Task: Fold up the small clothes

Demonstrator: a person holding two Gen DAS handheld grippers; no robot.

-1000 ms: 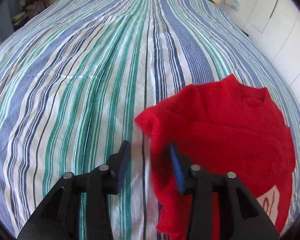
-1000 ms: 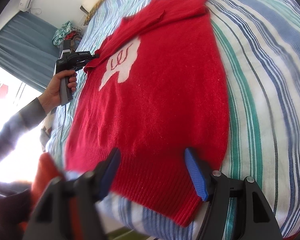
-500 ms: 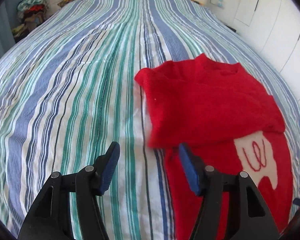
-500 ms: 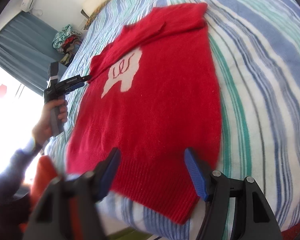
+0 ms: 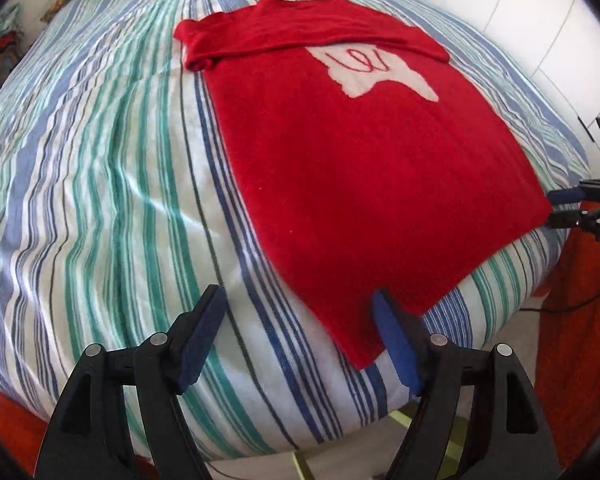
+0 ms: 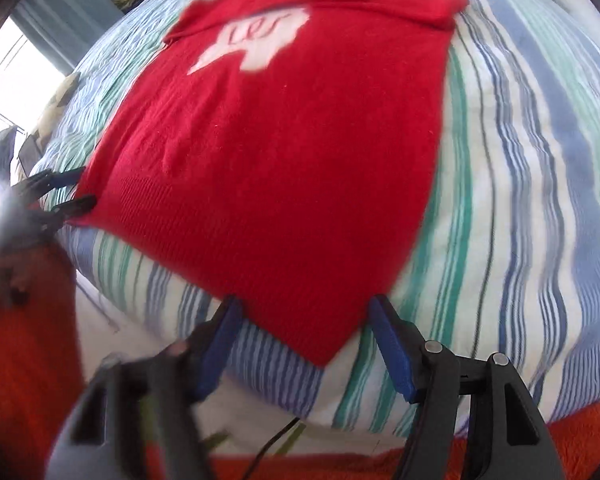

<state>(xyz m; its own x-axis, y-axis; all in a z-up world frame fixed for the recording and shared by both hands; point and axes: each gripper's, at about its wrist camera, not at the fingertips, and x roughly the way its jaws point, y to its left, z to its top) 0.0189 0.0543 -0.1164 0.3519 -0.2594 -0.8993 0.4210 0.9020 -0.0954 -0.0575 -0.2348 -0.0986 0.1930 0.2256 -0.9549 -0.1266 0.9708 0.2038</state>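
I see the red sweater (image 5: 364, 160) flat on the striped bedsheet (image 5: 100, 200), sleeves folded across the chest above the white patch (image 5: 376, 70), hem toward the near edge of the bed.

My left gripper (image 5: 300, 336) hangs over the sweater's near-left hem corner. Jaws apart and they've just been opening wider; the corner tip lies between the blue pads (image 5: 396, 344), but they don't press on it (right pad sits just beside the cloth edge).

My right gripper (image 6: 304, 344) is over the opposite hem corner, jaws apart, corner tip between the pads, not pinched. Its left finger is motion-blurred.

Each gripper shows in the other's view at the frame edge, fingertips just beside the hem corner. Orange fabric (image 6: 24, 340) shows below the bed edge; I can't tell what it is.
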